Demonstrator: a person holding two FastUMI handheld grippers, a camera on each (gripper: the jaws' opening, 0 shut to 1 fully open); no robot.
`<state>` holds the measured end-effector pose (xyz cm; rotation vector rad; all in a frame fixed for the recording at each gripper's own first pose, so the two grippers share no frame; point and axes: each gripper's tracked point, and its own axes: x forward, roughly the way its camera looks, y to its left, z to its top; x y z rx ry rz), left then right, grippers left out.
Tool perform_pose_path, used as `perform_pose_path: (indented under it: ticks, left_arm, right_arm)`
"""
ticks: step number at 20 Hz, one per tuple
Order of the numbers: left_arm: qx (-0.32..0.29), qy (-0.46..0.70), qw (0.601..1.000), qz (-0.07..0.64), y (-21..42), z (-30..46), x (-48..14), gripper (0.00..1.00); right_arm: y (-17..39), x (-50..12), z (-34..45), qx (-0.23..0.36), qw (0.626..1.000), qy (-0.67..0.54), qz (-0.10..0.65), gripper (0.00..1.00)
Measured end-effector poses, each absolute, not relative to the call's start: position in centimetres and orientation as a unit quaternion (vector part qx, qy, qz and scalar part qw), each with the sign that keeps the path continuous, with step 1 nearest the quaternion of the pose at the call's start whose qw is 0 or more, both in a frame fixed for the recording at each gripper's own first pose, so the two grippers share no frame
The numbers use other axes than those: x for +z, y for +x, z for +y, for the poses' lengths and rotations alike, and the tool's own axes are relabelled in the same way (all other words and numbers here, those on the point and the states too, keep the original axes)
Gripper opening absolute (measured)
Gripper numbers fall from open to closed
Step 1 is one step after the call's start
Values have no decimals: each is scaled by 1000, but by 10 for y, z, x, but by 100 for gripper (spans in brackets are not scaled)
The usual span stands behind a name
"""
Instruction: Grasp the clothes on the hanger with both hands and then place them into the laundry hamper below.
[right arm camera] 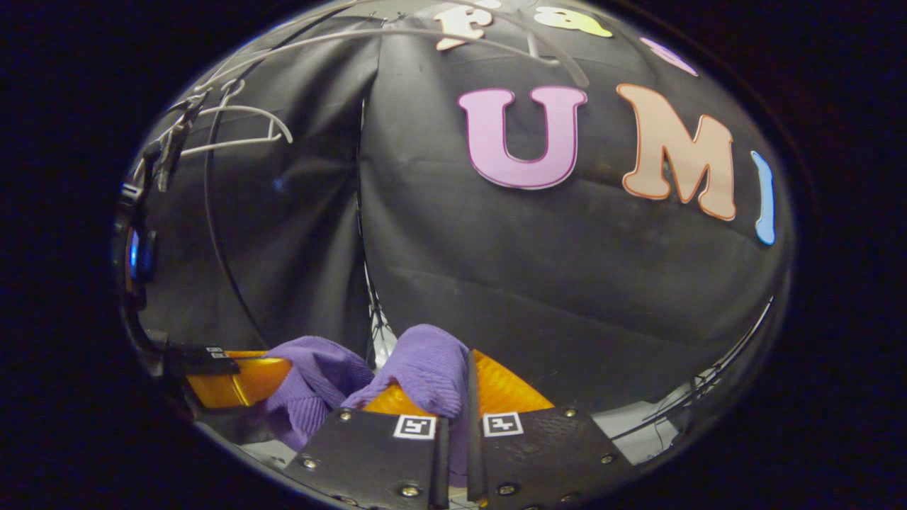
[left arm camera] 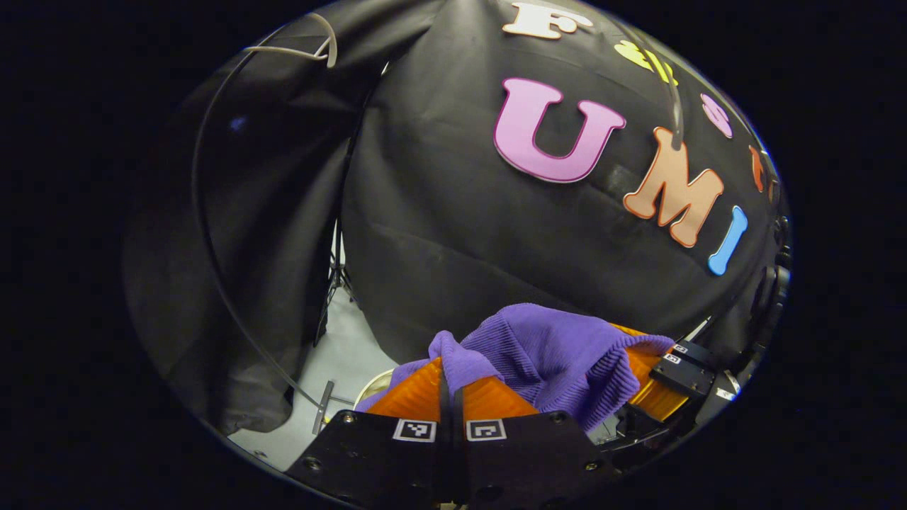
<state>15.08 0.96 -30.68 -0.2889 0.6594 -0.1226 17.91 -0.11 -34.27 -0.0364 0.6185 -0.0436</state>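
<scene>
A purple knitted garment (left arm camera: 553, 354) hangs bunched between my two grippers in front of the black cloth wall. In the left gripper view my left gripper (left arm camera: 448, 372) is shut on one end of it, and the cloth drapes over its fingertips. My right gripper (left arm camera: 677, 368) shows farther off at the right, holding the other end. In the right gripper view my right gripper (right arm camera: 469, 365) is shut on a fold of the purple garment (right arm camera: 432, 372). There my left gripper (right arm camera: 234, 368) sits low at the left, with cloth over it.
Bare white hangers (right arm camera: 241, 127) hang on a rail at the upper left, and one hanger (left arm camera: 305, 51) is at the top left. A pale round rim (left arm camera: 372, 386) shows low down beside light floor (left arm camera: 340, 354). A thin cable (left arm camera: 205, 234) curves down the wall.
</scene>
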Motion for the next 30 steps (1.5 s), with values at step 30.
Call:
perform_pose_path:
  ticks: [30]
  left_arm:
    - [-63, -151, 859, 486, 114, -33, -446, 36]
  right_arm:
    - [133, -428, -24, -43, 912, -7, 407, 10]
